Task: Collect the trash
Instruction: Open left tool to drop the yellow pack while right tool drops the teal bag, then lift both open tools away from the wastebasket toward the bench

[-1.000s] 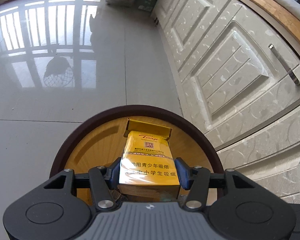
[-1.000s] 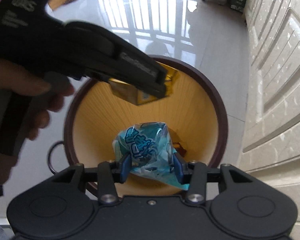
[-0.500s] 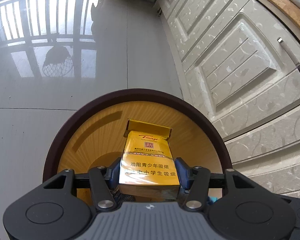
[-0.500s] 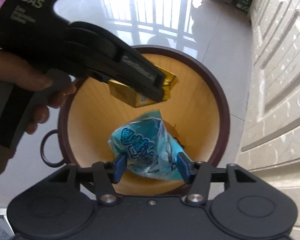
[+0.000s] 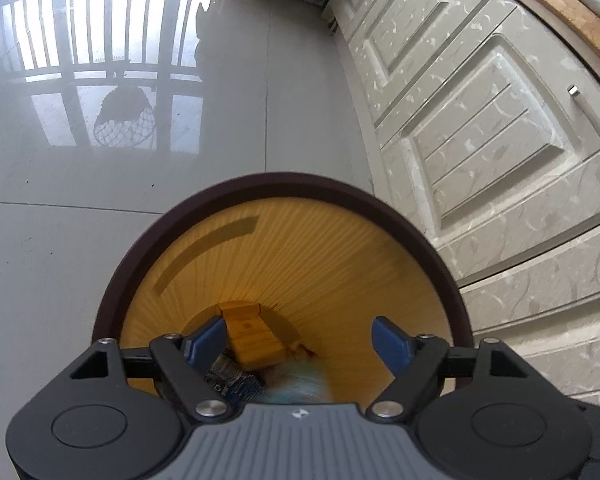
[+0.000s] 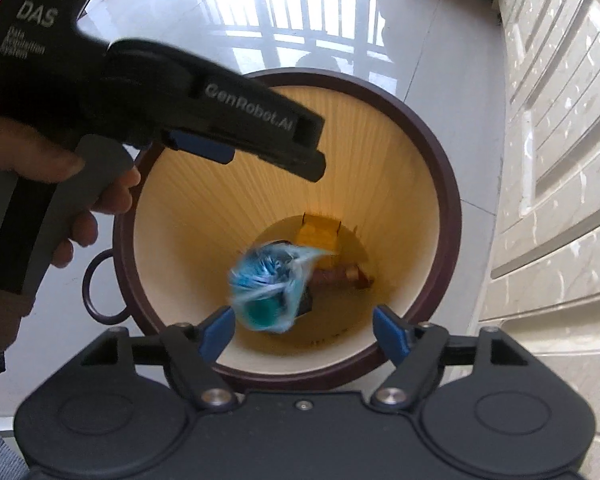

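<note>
Glossy pale floor tiles (image 5: 100,248) and cream embossed cabinet doors (image 5: 480,128) surround a round bin (image 6: 452,216) with a dark brown rim and ribbed yellow inside. "DAS" and "GenRobot.AI" are printed on the left gripper (image 5: 300,340), held out over the bin. Both it and the right gripper (image 6: 304,330) have jaws wide apart, gripping nothing. Below them a blurred blue wrapper (image 6: 268,284) and yellow carton (image 5: 252,336) sit down in the bin.

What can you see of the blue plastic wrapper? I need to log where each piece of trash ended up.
The blue plastic wrapper is a crumpled, glossy, part-clear bag, blue and teal with white print. It is motion-blurred inside the round bin, beyond the open right gripper, whose fingers do not touch it. Whether it has landed cannot be told. A yellow cigarette pack lies beyond it at the bottom.
</note>
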Available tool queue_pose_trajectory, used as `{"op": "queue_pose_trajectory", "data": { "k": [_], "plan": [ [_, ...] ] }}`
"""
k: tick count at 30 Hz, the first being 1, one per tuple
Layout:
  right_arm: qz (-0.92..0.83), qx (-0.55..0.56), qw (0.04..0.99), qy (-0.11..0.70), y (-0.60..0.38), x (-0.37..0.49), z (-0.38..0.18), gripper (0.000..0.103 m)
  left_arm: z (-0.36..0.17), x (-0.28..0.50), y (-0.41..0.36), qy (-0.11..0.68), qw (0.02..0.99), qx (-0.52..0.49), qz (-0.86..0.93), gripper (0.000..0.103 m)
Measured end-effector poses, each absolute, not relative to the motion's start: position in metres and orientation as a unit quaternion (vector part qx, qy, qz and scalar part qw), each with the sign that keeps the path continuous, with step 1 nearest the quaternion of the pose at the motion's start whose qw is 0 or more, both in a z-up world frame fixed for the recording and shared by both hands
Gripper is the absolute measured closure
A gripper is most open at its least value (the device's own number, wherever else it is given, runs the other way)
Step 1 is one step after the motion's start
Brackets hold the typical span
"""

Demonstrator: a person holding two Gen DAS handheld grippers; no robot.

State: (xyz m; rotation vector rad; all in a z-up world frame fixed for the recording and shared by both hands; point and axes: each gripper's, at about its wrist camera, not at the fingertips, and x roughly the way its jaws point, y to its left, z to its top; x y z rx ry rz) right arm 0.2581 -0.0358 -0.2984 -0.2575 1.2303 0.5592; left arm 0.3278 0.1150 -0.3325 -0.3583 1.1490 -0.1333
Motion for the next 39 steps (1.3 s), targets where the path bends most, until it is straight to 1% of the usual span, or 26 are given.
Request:
{"op": "queue_pose_trajectory", "data": {
  "k": [2, 4, 9, 16, 19, 20, 22, 24, 27, 39],
  "plan": [
    [0.264, -0.113, 0.771, 0.569, -0.036, 0.259, -0.298, 0.013, -0.333, 0.325, 0.117, 0.543, 0.821, -0.167, -0.059, 0.023],
    [0.261, -0.115, 0.771, 0.569, -0.035, 0.262, -0.298, 0.006, -0.333, 0.322, 0.119, 0.546, 0.820, -0.163, -0.058, 0.023],
    [0.251, -0.111, 0.776, 0.568, -0.041, 0.264, -0.294, 0.006, -0.326, 0.316, 0.121, 0.547, 0.820, -0.158, -0.056, 0.023],
    [0.246, -0.109, 0.784, 0.560, -0.043, 0.260, -0.275, 0.000, -0.311, 0.308, 0.120, 0.546, 0.822, -0.149, -0.054, 0.023],
    [0.237, -0.106, 0.791, 0.554, -0.046, 0.259, -0.266, 0.000, -0.301, 0.302, 0.121, 0.543, 0.826, -0.145, -0.053, 0.023],
    [0.235, -0.105, 0.793, 0.552, -0.047, 0.258, -0.262, 0.000, -0.298, 0.301, 0.121, 0.542, 0.826, -0.144, -0.052, 0.022],
    [0.228, -0.108, 0.797, 0.549, -0.048, 0.256, -0.256, 0.000, -0.291, 0.297, 0.122, 0.540, 0.828, -0.140, -0.049, 0.017],
    [0.225, -0.110, 0.798, 0.547, -0.049, 0.254, -0.251, 0.000, -0.283, 0.293, 0.122, 0.538, 0.831, -0.136, -0.045, 0.008],
    [0.221, -0.114, 0.801, 0.545, -0.052, 0.249, -0.241, 0.000, -0.272, 0.284, 0.124, 0.534, 0.834, -0.134, -0.036, 0.001],
    [0.217, -0.099, 0.819, 0.522, -0.067, 0.231, -0.197, 0.000, -0.226, 0.244, 0.139, 0.530, 0.841, -0.107, -0.015, 0.000]
  ]
}}
